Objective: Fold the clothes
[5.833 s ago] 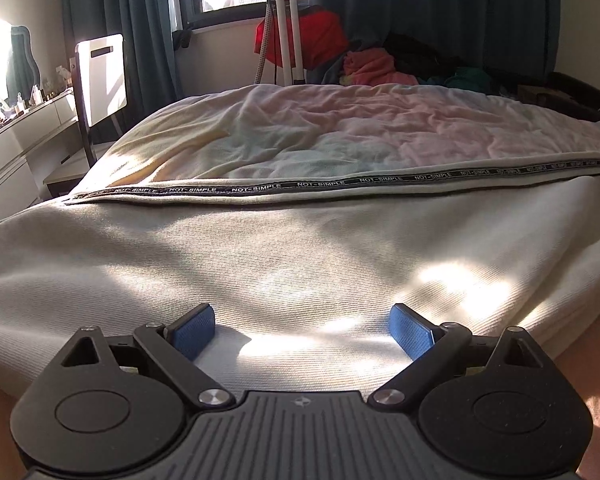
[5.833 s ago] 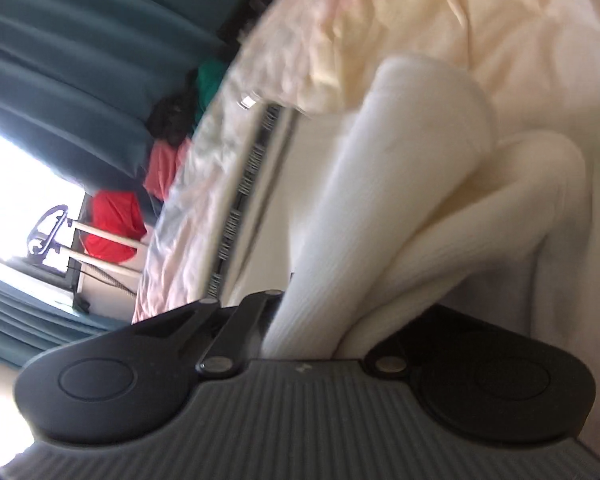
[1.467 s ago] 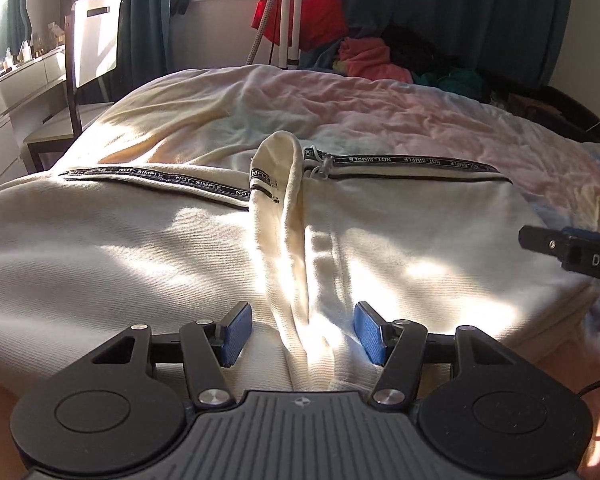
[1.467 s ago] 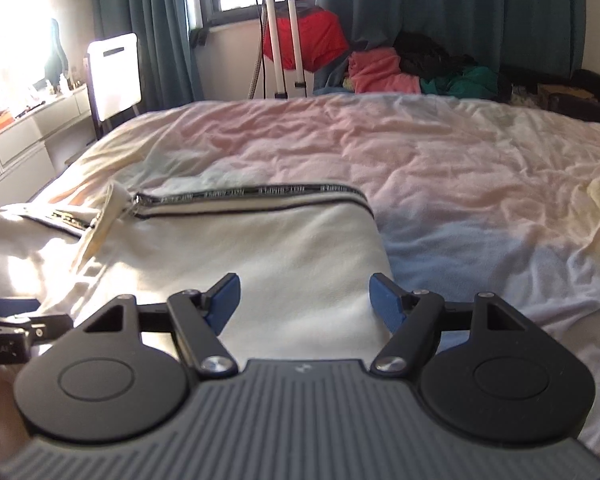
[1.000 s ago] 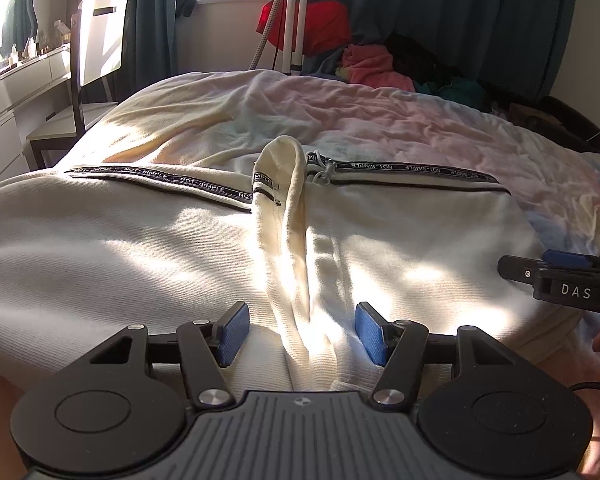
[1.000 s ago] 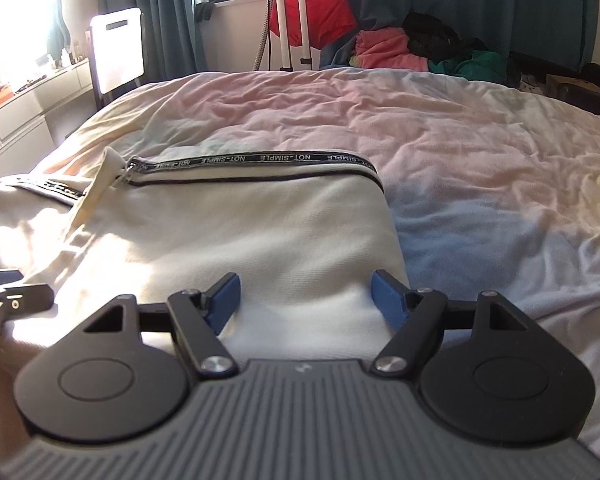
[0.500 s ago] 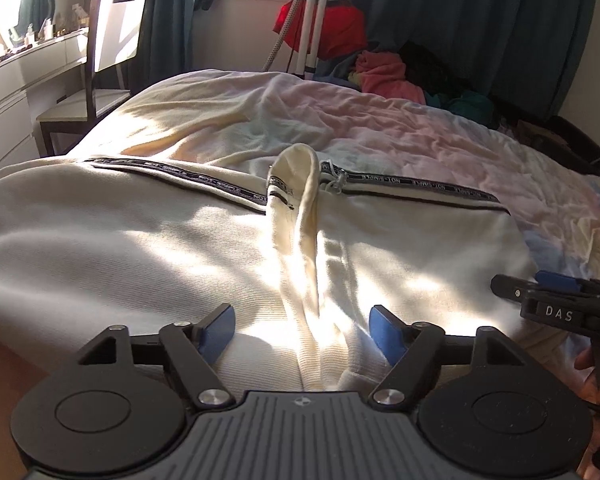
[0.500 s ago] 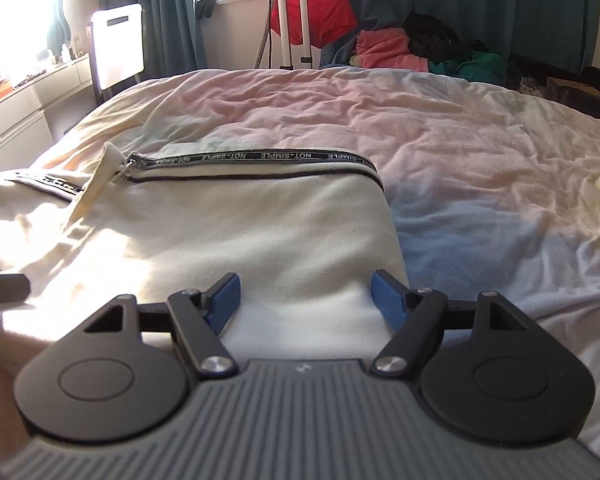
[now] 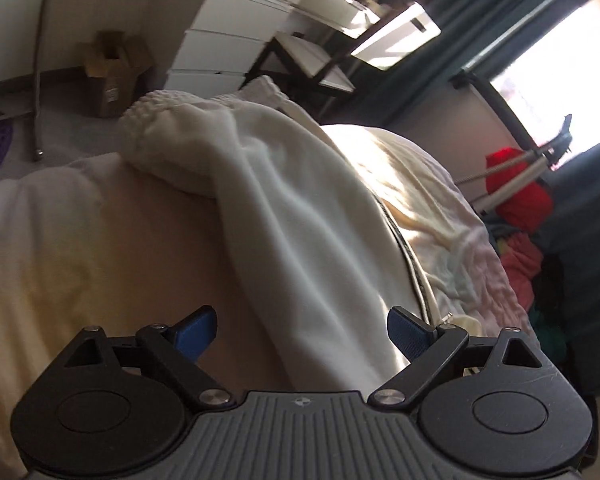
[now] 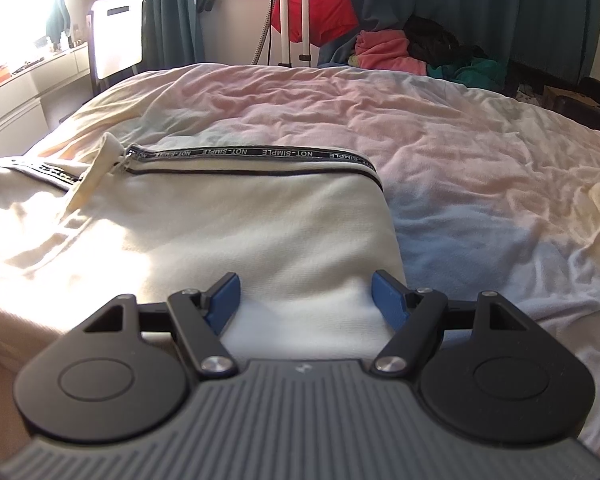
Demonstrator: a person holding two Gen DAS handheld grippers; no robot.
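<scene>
**Both grippers spread wide over the cream garment on the bed**

Here's the left hand-held gripper [image 9: 302, 330], tipped hard over to one side, its blue pads [image 9: 194, 330] set well apart with nothing pinched between them. A thick cream sleeve or leg of the garment [image 9: 300, 240] runs right up through the gap between the jaws, ending far off in a ribbed, gathered cuff [image 9: 160, 120]. Whether the cloth touches either pad I cannot tell. Along the garment's edge there's a dark trim line, sunlight splashing across the bedding [image 9: 440, 208] beside it.

Over to the right hand-held gripper [image 10: 306, 300]: level, jaws also wide, pads [image 10: 388, 300] straddling the near corner of the cream garment [image 10: 240, 232], gripping nothing. The garment lies flat on the bed [image 10: 460, 140], its far edge marked by a black band reading NOT-SIMPLE [image 10: 260, 153], with a cream drawstring tab [image 10: 96, 172] poking up at the band's left end. The garment's right edge falls just inside the right pad, and rumpled pastel sheet spreads out beyond it.

Behind the bed: teal curtains [image 10: 460, 0], a red item [image 10: 316, 12] hung on a white stand, a heap of pink and green clothes [image 10: 400, 56], and a white chair [image 10: 118, 36] by white drawers [image 9: 236, 44].
</scene>
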